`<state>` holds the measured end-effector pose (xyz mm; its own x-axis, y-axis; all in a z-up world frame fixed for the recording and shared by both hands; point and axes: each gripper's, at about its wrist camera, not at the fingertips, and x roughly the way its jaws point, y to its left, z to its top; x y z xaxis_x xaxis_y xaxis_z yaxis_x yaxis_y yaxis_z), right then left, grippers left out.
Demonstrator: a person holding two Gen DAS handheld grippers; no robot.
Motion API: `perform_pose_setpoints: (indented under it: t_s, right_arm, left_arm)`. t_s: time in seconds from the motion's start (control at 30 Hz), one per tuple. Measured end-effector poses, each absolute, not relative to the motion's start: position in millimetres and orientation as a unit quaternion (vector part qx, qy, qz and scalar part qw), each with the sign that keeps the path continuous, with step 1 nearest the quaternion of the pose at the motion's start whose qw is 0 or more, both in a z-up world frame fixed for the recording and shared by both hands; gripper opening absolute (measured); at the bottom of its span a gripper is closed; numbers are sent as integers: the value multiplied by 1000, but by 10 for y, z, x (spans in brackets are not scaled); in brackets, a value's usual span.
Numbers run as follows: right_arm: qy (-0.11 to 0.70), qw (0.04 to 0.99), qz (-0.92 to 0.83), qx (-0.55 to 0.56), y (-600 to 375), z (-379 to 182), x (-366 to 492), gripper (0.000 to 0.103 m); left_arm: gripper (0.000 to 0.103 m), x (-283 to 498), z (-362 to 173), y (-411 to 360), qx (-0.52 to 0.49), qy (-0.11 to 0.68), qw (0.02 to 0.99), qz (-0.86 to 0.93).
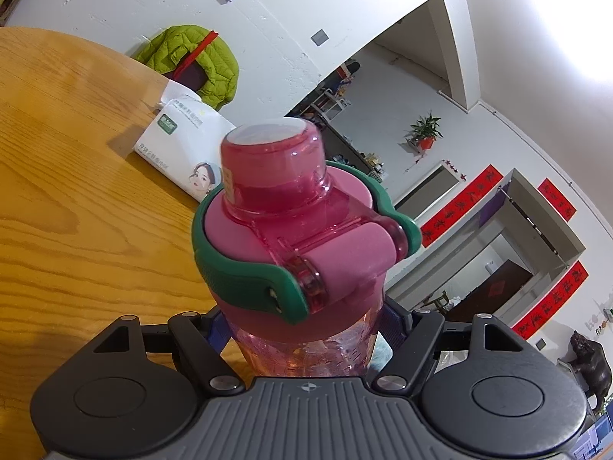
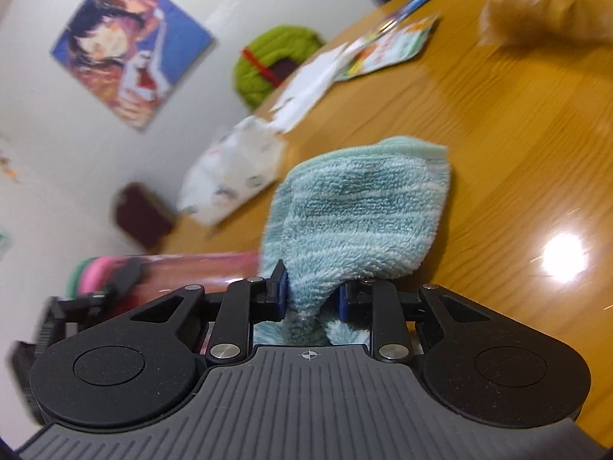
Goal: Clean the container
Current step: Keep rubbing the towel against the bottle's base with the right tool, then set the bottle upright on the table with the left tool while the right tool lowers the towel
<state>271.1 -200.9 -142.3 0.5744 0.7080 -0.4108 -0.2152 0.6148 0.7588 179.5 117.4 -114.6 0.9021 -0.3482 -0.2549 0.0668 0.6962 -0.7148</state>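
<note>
A pink see-through water bottle with a pink lid and a green carry strap fills the left wrist view. My left gripper is shut on the bottle's body and holds it up, cap pointing away. My right gripper is shut on a light blue fluffy cloth, which stands up above the fingers. In the right wrist view the bottle lies blurred at the lower left, beside the cloth, with the left gripper on it.
A round wooden table lies below. A white tissue pack sits on it. The right wrist view shows the tissue pack, leaflets and a bag of orange goods. A green jacket hangs behind.
</note>
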Motion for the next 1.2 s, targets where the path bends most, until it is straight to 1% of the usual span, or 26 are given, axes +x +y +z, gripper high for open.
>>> perform_pose_setpoints:
  t_s: [0.13, 0.23, 0.3, 0.33, 0.47, 0.53, 0.6, 0.63, 0.77, 0.93, 1.03, 1.13, 1.2]
  right_arm:
    - [302, 776, 324, 448, -2234, -1467, 2678, 24]
    - [249, 758, 339, 498, -2389, -1462, 2608, 24]
    - [228, 769, 324, 502, -2461, -1438, 2554, 24]
    - [232, 785, 299, 490, -2470, -1427, 2538, 25]
    - [305, 846, 199, 390, -2329, -1421, 2605, 26]
    - [317, 863, 191, 343, -2194, -1415, 2636, 27]
    - [318, 867, 206, 323, -2092, -1414, 2644, 27]
    - [319, 862, 221, 328, -2062, -1429, 2657, 27]
    - [314, 798, 291, 424, -2078, -1566, 2728, 27]
    - [243, 731, 373, 517, -2241, -1552, 2645, 26]
    - [209, 751, 367, 508, -2335, -1452, 2537, 26]
    - [201, 808, 298, 467, -2400, -1358, 2454, 27]
    - [204, 821, 272, 458, -2440, -1342, 2437, 27]
  left_arm:
    - [73, 1792, -1141, 1163, -372, 189, 902, -114]
    - [73, 1786, -1128, 1141, -366, 188, 904, -115]
    - [73, 1789, -1126, 1137, -366, 188, 904, -115]
    - [73, 1789, -1125, 1135, -366, 188, 904, -115]
    - [73, 1792, -1114, 1122, -363, 187, 905, -116]
    - [73, 1788, -1117, 1128, -359, 187, 907, -116]
    - [73, 1784, -1110, 1117, -355, 185, 909, -117]
    - [73, 1783, -1109, 1114, -353, 185, 910, -117]
    - [73, 1785, -1113, 1127, -355, 186, 909, -116]
    - [73, 1785, -1111, 1146, -356, 187, 908, -119]
    - [72, 1769, -1082, 1139, -347, 186, 912, -112]
    - [71, 1709, -1008, 1117, -320, 166, 927, -105]
    - [71, 1662, -931, 1061, -281, 154, 942, -100]
